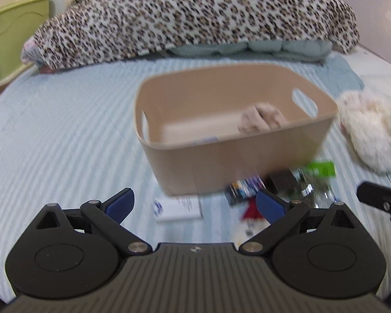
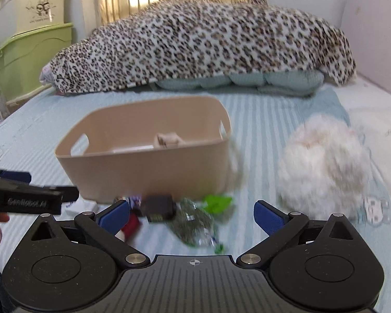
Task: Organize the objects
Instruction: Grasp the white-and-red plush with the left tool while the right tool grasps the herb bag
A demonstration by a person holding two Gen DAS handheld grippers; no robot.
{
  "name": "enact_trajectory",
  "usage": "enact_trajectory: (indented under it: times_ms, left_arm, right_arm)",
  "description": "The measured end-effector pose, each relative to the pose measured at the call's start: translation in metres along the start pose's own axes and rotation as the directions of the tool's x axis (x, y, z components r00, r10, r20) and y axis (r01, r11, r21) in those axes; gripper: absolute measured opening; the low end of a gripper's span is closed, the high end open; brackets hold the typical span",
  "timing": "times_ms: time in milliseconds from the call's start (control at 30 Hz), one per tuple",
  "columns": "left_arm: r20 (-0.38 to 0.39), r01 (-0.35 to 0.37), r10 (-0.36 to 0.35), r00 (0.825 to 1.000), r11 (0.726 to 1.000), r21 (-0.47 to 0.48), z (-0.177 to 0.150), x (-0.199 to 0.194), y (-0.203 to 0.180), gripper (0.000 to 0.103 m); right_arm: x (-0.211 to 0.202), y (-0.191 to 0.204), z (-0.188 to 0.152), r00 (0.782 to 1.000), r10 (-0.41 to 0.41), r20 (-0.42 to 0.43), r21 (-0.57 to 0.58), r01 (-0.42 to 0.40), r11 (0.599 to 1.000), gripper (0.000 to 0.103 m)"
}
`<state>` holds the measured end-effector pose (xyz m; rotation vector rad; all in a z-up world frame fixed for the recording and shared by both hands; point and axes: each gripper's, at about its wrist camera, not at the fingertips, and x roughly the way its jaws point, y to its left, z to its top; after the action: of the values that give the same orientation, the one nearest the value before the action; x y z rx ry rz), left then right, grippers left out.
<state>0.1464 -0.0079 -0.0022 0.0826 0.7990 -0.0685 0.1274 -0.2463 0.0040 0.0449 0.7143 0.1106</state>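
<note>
We hold the left gripper [image 1: 195, 203] spread wide and empty over the ribbed, pale blue bedspread [image 1: 65, 130], aimed at a flat white box [image 1: 178, 208] just beside the near wall of the beige bin [image 1: 221, 167]. The bin is smooth rounded plastic with slot handles, and a crumpled tan cloth [image 1: 263, 118] already lies inside, so we judge it to be the collecting place. The loose clutter sits touching or just before its front: a dark block [image 2: 159, 206], a crinkly clear wrapper [image 2: 195, 224], a green scrap [image 2: 217, 202]. Our right gripper [image 2: 191, 215] also gapes with nothing in it, low over that litter. A fluffy white plush [image 2: 323, 167] rests well right of the bin.
</note>
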Motion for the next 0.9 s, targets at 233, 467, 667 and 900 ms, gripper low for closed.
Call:
enact_trajectory:
  times_ms: [233,467,667,900]
  left_arm:
    - [-0.085,0.034,-0.032,0.996,0.999,0.022,-0.025,0.013,-0.013,0.100]
    - [-0.116,0.055,-0.047,0.992,0.996,0.063,-0.041,0.035,-0.029,0.100]
    - [-0.167,0.050,-0.044,0.985,0.998,0.029,-0.049,0.065,-0.029,0.100]
    - [-0.146,0.034,-0.027,0.989,0.998,0.043,-0.047,0.084,-0.026,0.100]
  right_arm:
    - [0.016,-0.012,-0.028,0.995,-0.070,-0.066,-0.019,0.069,0.997,0.103]
    - [0.035,-0.018,-0.043,0.992,-0.060,-0.115,-0.034,0.057,0.998,0.103]
    - [0.058,-0.017,-0.044,0.990,-0.040,-0.136,-0.074,0.030,0.997,0.103]
    - [0.096,-0.009,-0.039,0.988,-0.058,-0.143,-0.160,0.035,0.987,0.103]
